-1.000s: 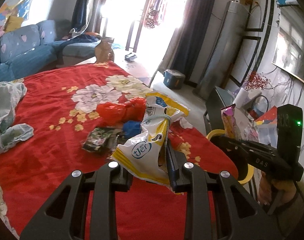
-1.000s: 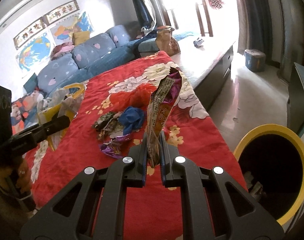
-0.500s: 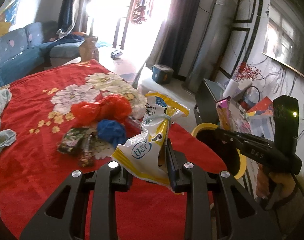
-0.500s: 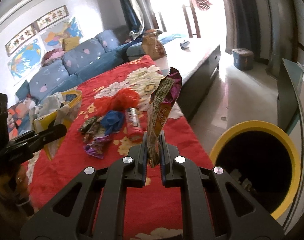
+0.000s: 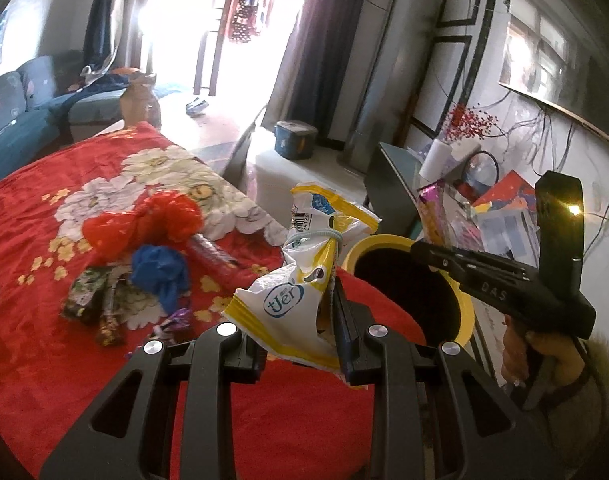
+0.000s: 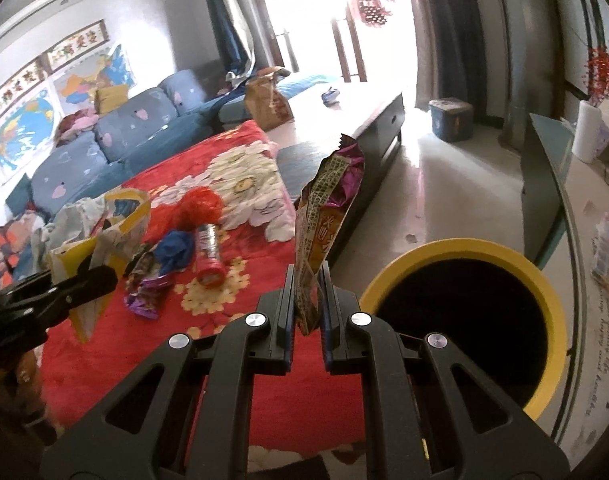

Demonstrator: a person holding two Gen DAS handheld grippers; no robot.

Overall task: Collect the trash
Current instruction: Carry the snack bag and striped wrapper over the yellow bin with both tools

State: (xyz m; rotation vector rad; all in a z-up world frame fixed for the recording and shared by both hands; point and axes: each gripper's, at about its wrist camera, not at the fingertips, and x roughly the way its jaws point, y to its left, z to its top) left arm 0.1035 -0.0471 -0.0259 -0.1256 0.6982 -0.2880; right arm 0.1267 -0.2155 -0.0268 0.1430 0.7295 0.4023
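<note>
Both grippers carry trash toward the yellow-rimmed bin point(image 6: 464, 320), which fills the lower right of the right wrist view. The right gripper point(image 6: 307, 304) has its jaws nearly closed, pinching the bottom edge of an upright orange-and-purple snack wrapper point(image 6: 324, 216) just left of the bin's rim. The left gripper point(image 5: 296, 340) has its jaws partly closed around the crumpled white-and-yellow snack bag point(image 5: 300, 288), at frame centre with the bin behind it to the right. To drop cleanly, each wrapper probably wants to be fully over the dark opening before the jaws part; light foil may cling to a pad or drift onto the red floral blanket point(image 6: 104, 360).
</note>
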